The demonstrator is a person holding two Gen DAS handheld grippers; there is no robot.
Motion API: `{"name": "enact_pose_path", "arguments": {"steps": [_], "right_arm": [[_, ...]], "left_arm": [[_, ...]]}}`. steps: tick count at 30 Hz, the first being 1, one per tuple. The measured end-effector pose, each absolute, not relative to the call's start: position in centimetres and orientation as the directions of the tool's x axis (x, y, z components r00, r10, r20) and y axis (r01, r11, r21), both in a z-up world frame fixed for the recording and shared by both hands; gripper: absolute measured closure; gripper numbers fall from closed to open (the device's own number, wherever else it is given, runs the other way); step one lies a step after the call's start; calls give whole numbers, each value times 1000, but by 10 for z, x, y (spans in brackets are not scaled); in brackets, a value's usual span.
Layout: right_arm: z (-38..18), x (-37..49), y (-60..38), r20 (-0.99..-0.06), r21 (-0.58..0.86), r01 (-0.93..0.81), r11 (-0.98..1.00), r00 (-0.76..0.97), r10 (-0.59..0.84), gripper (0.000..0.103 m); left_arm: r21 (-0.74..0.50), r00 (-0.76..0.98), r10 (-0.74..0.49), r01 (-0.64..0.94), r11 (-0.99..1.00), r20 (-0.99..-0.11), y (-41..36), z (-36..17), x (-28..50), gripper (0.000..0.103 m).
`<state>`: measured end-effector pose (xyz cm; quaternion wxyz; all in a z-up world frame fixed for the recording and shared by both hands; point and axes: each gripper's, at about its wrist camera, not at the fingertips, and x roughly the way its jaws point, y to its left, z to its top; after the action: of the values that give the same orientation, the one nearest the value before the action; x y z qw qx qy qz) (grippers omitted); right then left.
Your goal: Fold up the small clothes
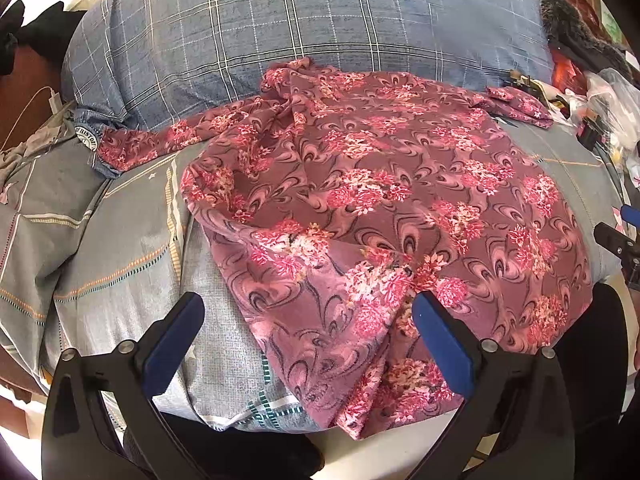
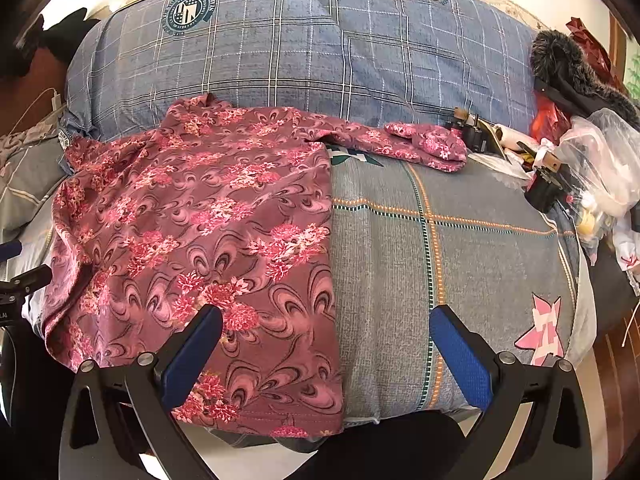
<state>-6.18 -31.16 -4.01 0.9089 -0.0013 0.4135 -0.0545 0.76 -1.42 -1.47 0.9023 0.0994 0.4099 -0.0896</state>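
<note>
A maroon floral long-sleeved top (image 1: 384, 200) lies spread on the bed, one sleeve stretched to the left (image 1: 132, 144), the other to the far right (image 1: 520, 108). My left gripper (image 1: 308, 308) is open, its fingers above the top's near left hem, holding nothing. In the right wrist view the same top (image 2: 208, 216) fills the left half, with its straight right edge down the middle and a sleeve (image 2: 420, 140) reaching right. My right gripper (image 2: 326, 320) is open and empty above the top's near right corner.
A grey checked bedsheet (image 2: 440, 240) covers the bed. A blue plaid quilt (image 2: 300, 40) is piled at the back. Clutter lies at the right: a fur-trimmed dark coat (image 2: 568, 76), plastic bags (image 2: 604, 160), small tools (image 2: 544, 184). The bed's near edge is just below the grippers.
</note>
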Motion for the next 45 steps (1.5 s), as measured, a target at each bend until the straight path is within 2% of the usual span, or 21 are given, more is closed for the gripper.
{"name": "enact_pose_path", "arguments": {"steps": [8, 15, 19, 23, 24, 25, 26, 27, 28, 29, 33, 34, 35, 37, 39, 40, 43, 44, 45], "right_arm": [[-43, -61, -321, -758, -33, 122, 992, 644, -104, 0], [-65, -50, -341, -813, -42, 170, 985, 567, -132, 0], [-95, -43, -340, -864, -14, 157, 988, 495, -91, 0], [-105, -46, -324, -873, -5, 98, 995, 484, -52, 3], [-103, -48, -320, -866, -12, 73, 997, 498, -47, 14], [-99, -51, -313, -852, -21, 29, 999, 523, -34, 23], [-96, -53, -311, -848, -20, 12, 1000, 530, -24, 51], [-92, -54, -307, -842, -20, -23, 1000, 539, -4, 90], [-89, -54, -303, -845, -9, -56, 998, 534, 23, 96], [-86, -54, -303, -843, 11, -64, 998, 537, 44, 97], [-52, -67, -336, -762, 148, -30, 989, 634, 133, 99], [-51, -70, -351, -755, 172, 7, 985, 643, 128, 102], [-51, -69, -357, -760, 165, 27, 986, 641, 110, 101], [-62, -69, -367, -776, 207, 53, 977, 618, 131, 101], [-67, -70, -362, -782, 221, 49, 974, 606, 147, 101], [-70, -69, -357, -789, 217, 40, 975, 596, 151, 101], [-79, -64, -347, -806, 242, 37, 969, 563, 180, 93], [-81, -62, -347, -814, 252, 41, 967, 549, 189, 87], [-82, -61, -349, -818, 255, 47, 966, 543, 189, 76]], "left_arm": [[72, 638, -102, 242, 968, -764, -4, -10, 13, 0], [-110, 573, -117, 47, 993, -811, 57, 1, 47, 0], [-118, 492, -158, 111, 987, -856, 38, -21, 44, 0], [-186, 359, -235, 165, 969, -903, 11, -54, 42, 0], [-210, 341, -257, 169, 963, -904, 8, -59, 41, 8], [-223, 330, -269, 170, 960, -905, 5, -63, 40, 26], [-210, 332, -255, 164, 964, -908, 3, -61, 39, 30], [-204, 346, -250, 163, 965, -904, 4, -57, 39, 48], [-219, 350, -263, 162, 962, -899, 8, -54, 39, 76], [-243, 348, -280, 146, 959, -895, 17, -49, 40, 82], [-333, 375, -321, 34, 942, -870, 65, -36, 44, 82], [-326, 381, -312, 30, 945, -871, 70, -34, 45, 76], [-309, 379, -295, 23, 951, -877, 72, -32, 47, 70], [-311, 387, -288, 3, 950, -876, 71, -29, 50, 42], [-350, 372, -331, 19, 937, -867, 65, -29, 52, 35], [-373, 356, -360, 34, 927, -862, 60, -29, 54, 35], [-427, 307, -422, 53, 903, -853, 46, -30, 61, 35], [-443, 300, -438, 54, 895, -848, 44, -29, 62, 35], [-450, 298, -443, 51, 892, -845, 41, -27, 62, 34]]}}
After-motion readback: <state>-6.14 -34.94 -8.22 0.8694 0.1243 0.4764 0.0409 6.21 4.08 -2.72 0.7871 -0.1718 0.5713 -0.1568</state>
